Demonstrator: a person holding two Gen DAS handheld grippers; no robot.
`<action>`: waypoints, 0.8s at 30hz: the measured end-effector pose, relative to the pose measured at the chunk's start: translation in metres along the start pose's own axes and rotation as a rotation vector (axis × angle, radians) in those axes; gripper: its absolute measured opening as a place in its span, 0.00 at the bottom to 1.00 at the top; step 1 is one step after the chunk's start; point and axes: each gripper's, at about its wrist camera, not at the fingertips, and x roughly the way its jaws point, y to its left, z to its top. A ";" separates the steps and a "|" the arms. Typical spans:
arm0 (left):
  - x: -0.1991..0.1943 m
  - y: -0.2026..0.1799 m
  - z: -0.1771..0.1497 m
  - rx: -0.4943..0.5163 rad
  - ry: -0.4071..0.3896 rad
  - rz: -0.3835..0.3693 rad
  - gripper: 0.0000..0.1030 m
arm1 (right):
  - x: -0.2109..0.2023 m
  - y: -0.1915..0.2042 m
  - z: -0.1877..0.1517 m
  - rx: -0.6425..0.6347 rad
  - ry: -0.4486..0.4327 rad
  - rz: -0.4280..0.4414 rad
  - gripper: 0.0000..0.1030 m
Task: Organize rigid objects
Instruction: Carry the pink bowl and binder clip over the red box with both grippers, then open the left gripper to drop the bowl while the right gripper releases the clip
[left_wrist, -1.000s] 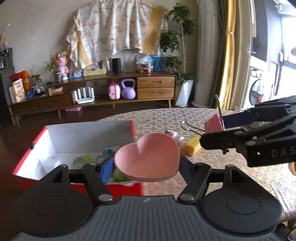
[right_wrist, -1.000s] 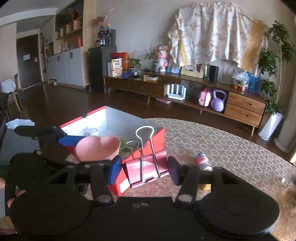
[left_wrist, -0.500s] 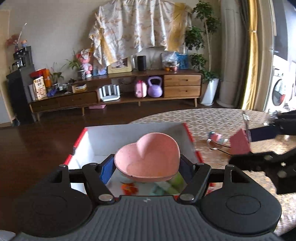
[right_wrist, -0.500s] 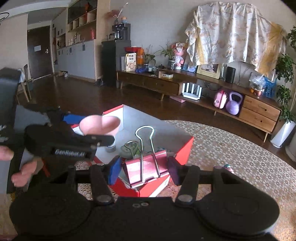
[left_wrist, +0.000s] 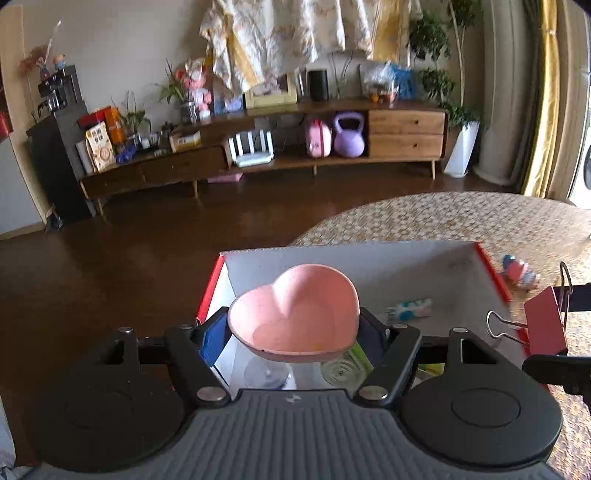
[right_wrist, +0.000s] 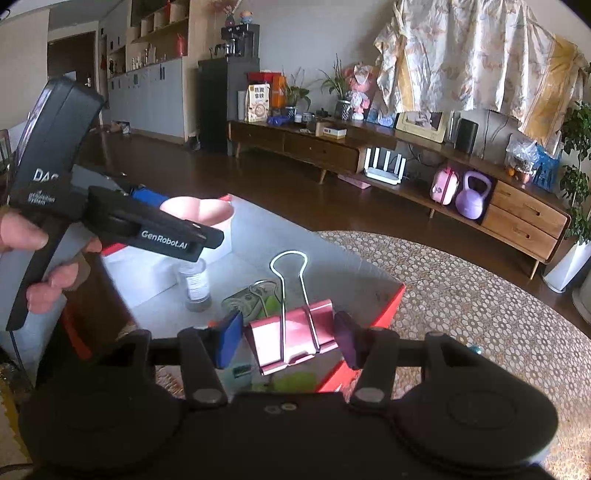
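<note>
**Both grippers loaded over the box**

Now the left gripper (left_wrist: 293, 332) clamps a pink heart-shaped bowl (left_wrist: 295, 317) between its blue pads, the bowl sitting upright above the open red box (left_wrist: 495, 273). Inside the box lie a clear bottle (right_wrist: 195, 284), a small white and blue toy (left_wrist: 410, 308) and some green items. Meanwhile the right gripper (right_wrist: 288, 338) pinches a red binder clip (right_wrist: 291, 338) by its sides, wire handles pointing up, over the near edge of the box. The box rests on a patterned table (right_wrist: 461, 295). A small pink toy (left_wrist: 517, 271) lies on the table just beside the box.
</note>
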 end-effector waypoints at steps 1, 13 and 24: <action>0.006 0.001 0.001 0.006 0.010 0.006 0.69 | 0.006 -0.003 0.000 0.000 0.006 -0.009 0.52; 0.085 -0.005 0.014 0.057 0.166 0.040 0.69 | 0.084 -0.009 0.008 0.008 0.122 -0.040 0.52; 0.124 -0.009 0.017 0.090 0.335 0.036 0.69 | 0.116 -0.007 0.009 -0.027 0.206 -0.052 0.52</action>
